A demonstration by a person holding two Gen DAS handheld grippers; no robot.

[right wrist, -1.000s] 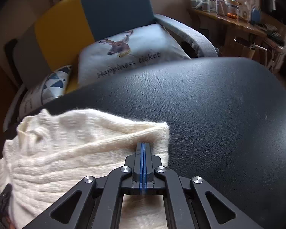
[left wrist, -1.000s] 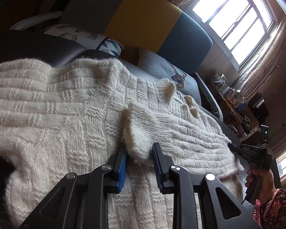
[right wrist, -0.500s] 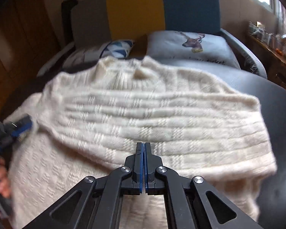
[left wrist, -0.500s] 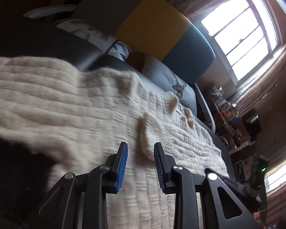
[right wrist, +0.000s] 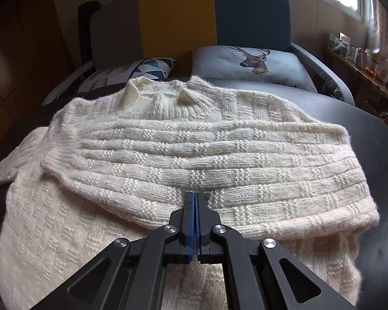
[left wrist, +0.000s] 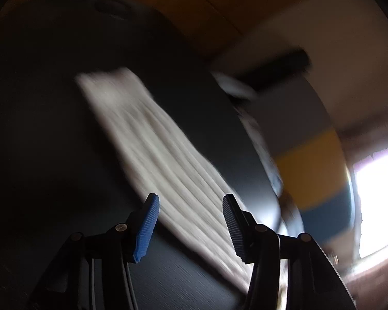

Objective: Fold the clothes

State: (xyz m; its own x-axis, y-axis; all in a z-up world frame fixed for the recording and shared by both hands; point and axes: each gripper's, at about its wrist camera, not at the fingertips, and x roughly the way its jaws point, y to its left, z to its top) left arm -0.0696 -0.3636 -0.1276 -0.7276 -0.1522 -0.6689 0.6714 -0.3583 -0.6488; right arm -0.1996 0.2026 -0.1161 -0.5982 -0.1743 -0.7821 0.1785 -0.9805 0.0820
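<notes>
A cream knitted sweater (right wrist: 194, 155) lies flat on the black padded surface (right wrist: 375, 134), collar toward the sofa. One sleeve is folded across its chest, cuff ending at the left. My right gripper (right wrist: 195, 199) hovers at the sleeve's near edge, shut, with nothing visible between its pads. The left wrist view is motion-blurred. There, the other cream sleeve (left wrist: 155, 142) stretches away over the black surface (left wrist: 51, 129). My left gripper (left wrist: 190, 197) stands wide open just above its near end, holding nothing.
A sofa with a grey, yellow and blue back (right wrist: 178, 18) stands behind the surface, holding a deer cushion (right wrist: 253, 64) and a triangle-patterned cushion (right wrist: 142, 68). A cluttered shelf (right wrist: 362, 54) runs along the right under the window. Wooden panels line the left.
My left gripper let go of the small knitted fold, opened wider and swung left to the outstretched sleeve. My right gripper, still shut, drew back from the hem corner to the folded sleeve.
</notes>
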